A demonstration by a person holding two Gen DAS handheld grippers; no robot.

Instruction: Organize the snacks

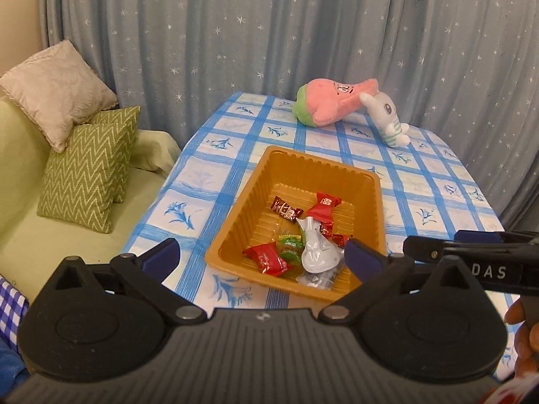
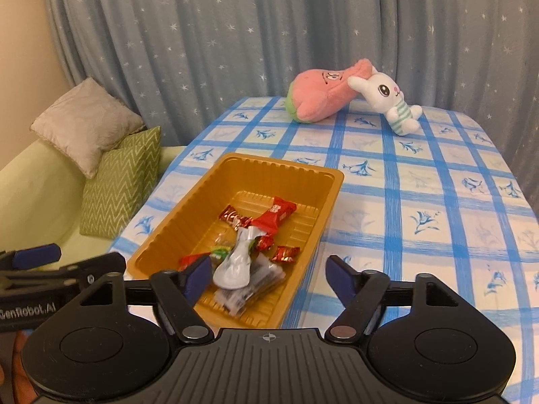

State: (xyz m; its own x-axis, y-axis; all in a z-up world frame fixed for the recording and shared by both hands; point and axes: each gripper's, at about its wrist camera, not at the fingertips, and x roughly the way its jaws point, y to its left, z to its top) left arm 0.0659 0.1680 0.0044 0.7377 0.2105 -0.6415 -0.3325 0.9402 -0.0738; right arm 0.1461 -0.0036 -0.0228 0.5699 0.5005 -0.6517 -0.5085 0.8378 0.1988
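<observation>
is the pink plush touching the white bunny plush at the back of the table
Touching. In the right wrist view the white bunny plush has its ear and head pressed against the pink plush, no gap showing; the left wrist view agrees.

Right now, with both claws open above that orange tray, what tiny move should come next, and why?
Probably draw both back from the orange tray. The left gripper and right gripper stand open and empty, every visible snack, like the white packet, already lies inside, and no wrapper shows on the tablecloth.
</observation>
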